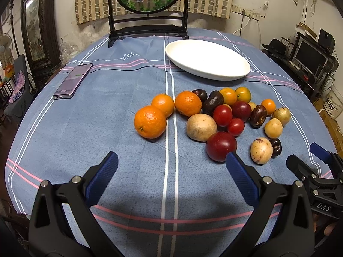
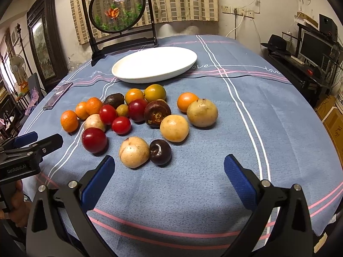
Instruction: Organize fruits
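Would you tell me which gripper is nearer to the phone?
Left. The left gripper is open nearer the phone; the right gripper is open beyond the fruit.

Clothed table (image 1: 107,115): fruits (image 1: 214,115), plate (image 1: 205,59) (white), phone (image 1: 72,81)

From my left tongs (image 1: 171,167), bare tabletop (image 1: 107,128) runs open toward 11 o'clock up to the phone (image 1: 72,81). The fruit pile (image 1: 214,115) blocks 1 o'clock, between me and the plate (image 1: 206,59). At 3 o'clock, the right tongs (image 2: 169,167) crowd close.
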